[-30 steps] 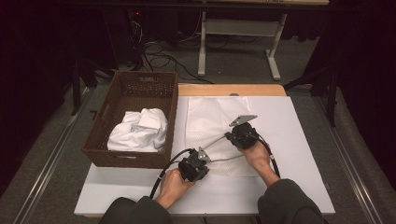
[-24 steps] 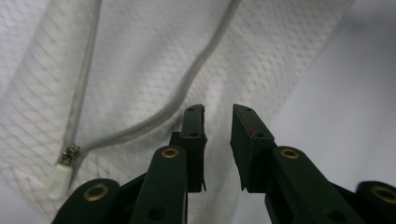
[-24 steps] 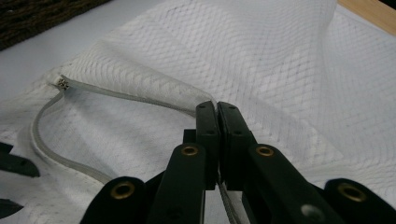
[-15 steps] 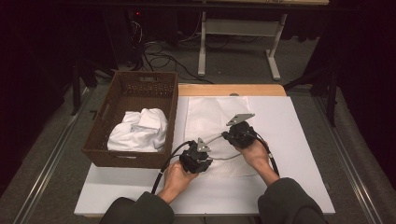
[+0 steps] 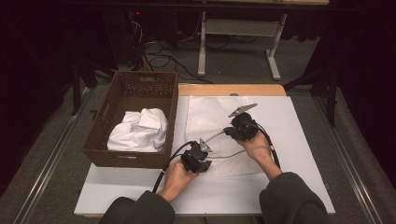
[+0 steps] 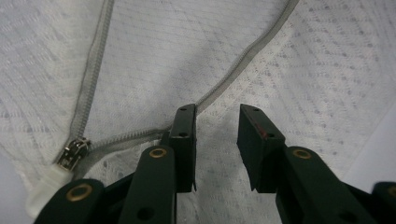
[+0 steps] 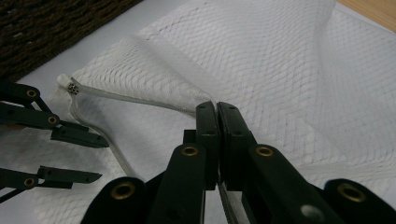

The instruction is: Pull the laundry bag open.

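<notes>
**Mesh bag's zipper mouth being pulled open**

While the right gripper stays out of the story of motion, its jaws are pressed together on the upper zipper edge of the white mesh laundry bag, lifting that edge off the table. The bag lies flat on the white table, just right of the brown wicker basket, which holds crumpled white cloth. The left gripper hovers at the bag's near-left corner; its jaws have just been opening and now stand apart, with nothing pinched between them, one jaw lying beside the lower zipper tape. The zipper slider sits at the left end of the track, so the bag looks unzipped.

By my reading, the step in hand is spreading the mouth. Next, the left gripper would need to either take the lower edge to hold the opening wide or move left to the basket for the cloth, while the right keeps its edge raised.
</notes>
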`<state>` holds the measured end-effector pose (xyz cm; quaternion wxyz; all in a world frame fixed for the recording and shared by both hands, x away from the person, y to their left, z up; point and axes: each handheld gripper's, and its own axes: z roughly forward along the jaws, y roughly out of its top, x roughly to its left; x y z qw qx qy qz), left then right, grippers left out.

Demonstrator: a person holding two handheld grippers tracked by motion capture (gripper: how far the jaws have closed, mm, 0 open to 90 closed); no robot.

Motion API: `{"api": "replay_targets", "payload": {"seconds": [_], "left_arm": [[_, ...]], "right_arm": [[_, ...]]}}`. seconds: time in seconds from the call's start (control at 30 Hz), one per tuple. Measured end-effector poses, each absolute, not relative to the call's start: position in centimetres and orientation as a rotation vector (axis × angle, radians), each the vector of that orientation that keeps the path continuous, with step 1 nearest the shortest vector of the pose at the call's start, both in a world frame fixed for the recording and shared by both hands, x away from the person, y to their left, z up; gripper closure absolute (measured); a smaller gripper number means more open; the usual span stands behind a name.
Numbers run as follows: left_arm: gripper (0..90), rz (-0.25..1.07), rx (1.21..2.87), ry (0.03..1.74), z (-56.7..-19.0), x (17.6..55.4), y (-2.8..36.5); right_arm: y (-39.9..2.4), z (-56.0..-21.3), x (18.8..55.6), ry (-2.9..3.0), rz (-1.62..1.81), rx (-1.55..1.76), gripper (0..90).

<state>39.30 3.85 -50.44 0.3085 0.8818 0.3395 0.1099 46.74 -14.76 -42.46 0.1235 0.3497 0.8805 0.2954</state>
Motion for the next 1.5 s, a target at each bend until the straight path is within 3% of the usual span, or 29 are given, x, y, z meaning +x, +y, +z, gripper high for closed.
{"api": "replay_targets", "payload": {"seconds": [0.6, 0.87, 1.17, 1.5], "left_arm": [[61.4, 0.316, 2.33, 0.908, -50.5, 38.9, 3.9], [48.3, 0.241, 2.317, 0.91, -50.0, 38.7, 3.6], [46.5, 0.192, 2.328, 0.914, -47.1, 38.3, 4.4], [42.9, 0.223, 2.354, 0.939, -43.9, 38.6, 6.5]], "right_arm": [[-15.7, -39.1, 47.7, 2.531, 0.857, 1.037, 88.8], [-15.0, -39.8, 47.4, 2.55, 0.804, 1.009, 88.8], [-15.0, -40.1, 47.3, 2.562, 0.813, 0.992, 88.8], [-14.7, -40.2, 47.4, 2.58, 0.819, 0.946, 88.8]]}}
